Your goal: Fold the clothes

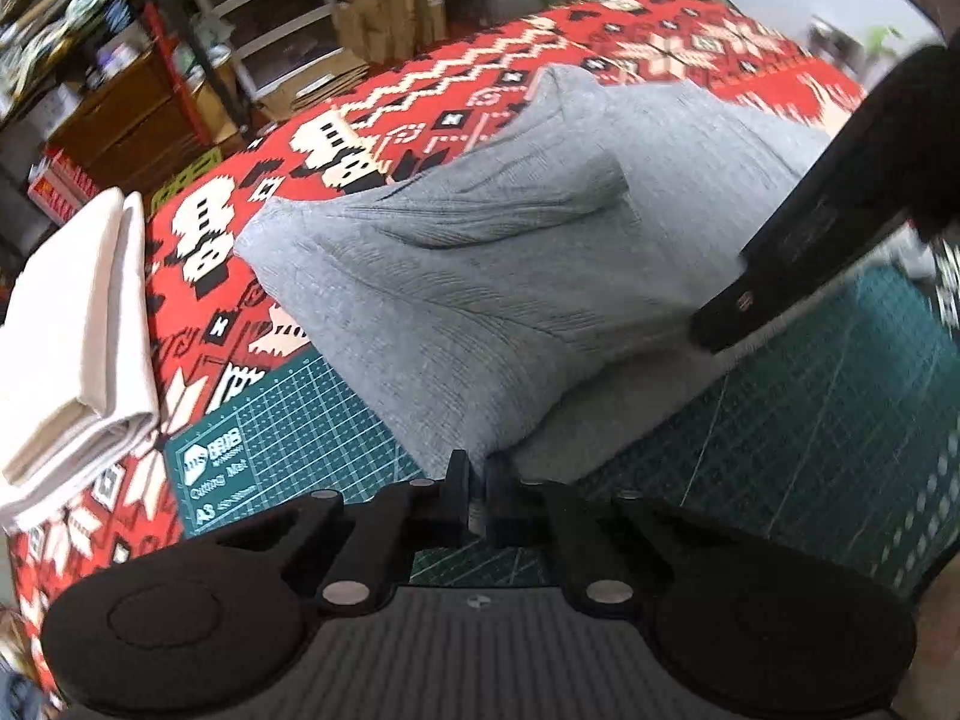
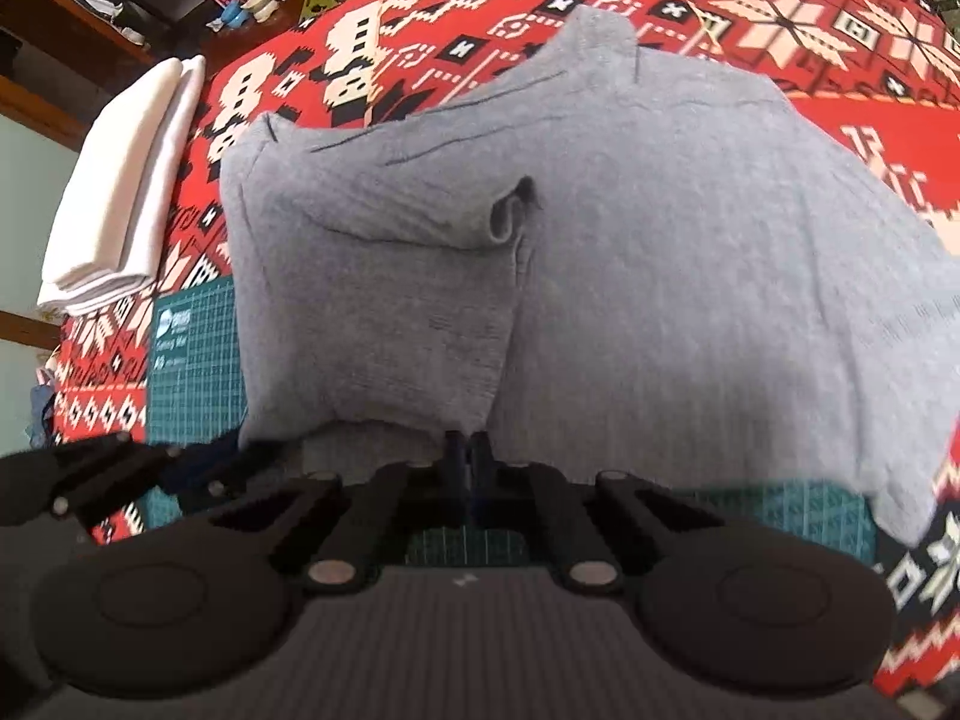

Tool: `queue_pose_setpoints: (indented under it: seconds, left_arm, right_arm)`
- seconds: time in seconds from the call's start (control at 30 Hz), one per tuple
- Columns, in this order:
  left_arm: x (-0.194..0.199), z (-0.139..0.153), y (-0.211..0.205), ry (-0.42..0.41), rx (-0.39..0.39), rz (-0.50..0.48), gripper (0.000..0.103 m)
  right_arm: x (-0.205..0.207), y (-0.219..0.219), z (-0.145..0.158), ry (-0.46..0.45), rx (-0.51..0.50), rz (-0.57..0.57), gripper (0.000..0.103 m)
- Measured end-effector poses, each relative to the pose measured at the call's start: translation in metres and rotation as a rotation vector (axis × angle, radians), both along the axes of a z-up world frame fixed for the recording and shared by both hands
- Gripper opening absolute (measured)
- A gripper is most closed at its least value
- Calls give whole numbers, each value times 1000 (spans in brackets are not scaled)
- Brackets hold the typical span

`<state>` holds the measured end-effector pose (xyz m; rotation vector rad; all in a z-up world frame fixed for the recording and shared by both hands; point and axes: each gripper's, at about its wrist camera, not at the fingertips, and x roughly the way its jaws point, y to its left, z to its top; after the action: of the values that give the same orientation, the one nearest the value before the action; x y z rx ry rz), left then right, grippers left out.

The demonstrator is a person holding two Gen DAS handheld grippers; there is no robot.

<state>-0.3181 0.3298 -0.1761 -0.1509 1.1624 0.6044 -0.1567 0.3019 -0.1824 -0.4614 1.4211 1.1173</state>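
A grey knit garment (image 1: 480, 276) lies partly lifted over a green cutting mat (image 1: 288, 432) and a red patterned cloth. My left gripper (image 1: 478, 468) is shut on the garment's near edge, which rises taut from the fingers. In the right wrist view the same grey garment (image 2: 600, 240) fills the middle, one layer doubled over with a small rolled fold near its centre. My right gripper (image 2: 471, 450) is shut on its near hem. The right gripper's black body (image 1: 810, 240) shows at the right of the left wrist view; the left gripper's body (image 2: 90, 480) shows at the lower left.
A folded white cloth stack (image 1: 84, 324) (image 2: 120, 198) rests on the red patterned cloth (image 1: 456, 78) at the left. Beyond the table stand shelves, cardboard boxes (image 1: 384, 6) and a plastic drawer unit (image 1: 282, 12).
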Motion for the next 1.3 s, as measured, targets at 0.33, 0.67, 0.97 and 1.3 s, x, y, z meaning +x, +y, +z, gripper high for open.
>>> queue_pose_setpoints:
  seconds: [0.33, 0.67, 0.97, 1.3]
  left_arm:
    - [-10, -11, -9, 85, 3, -106, 8]
    - [-32, 21, 33, -13, -195, 156, 11]
    - [-3, 23, 80, -166, -298, 376, 11]
    - [17, -5, 87, -112, -326, 314, 11]
  right_arm:
    - [-6, -4, -15, 22, -55, 22, 2]
    - [8, 2, 29, -143, 79, 112, 31]
    - [32, 38, 16, -105, 116, 40, 31]
    - [62, 55, 2, -7, 113, -81, 4]
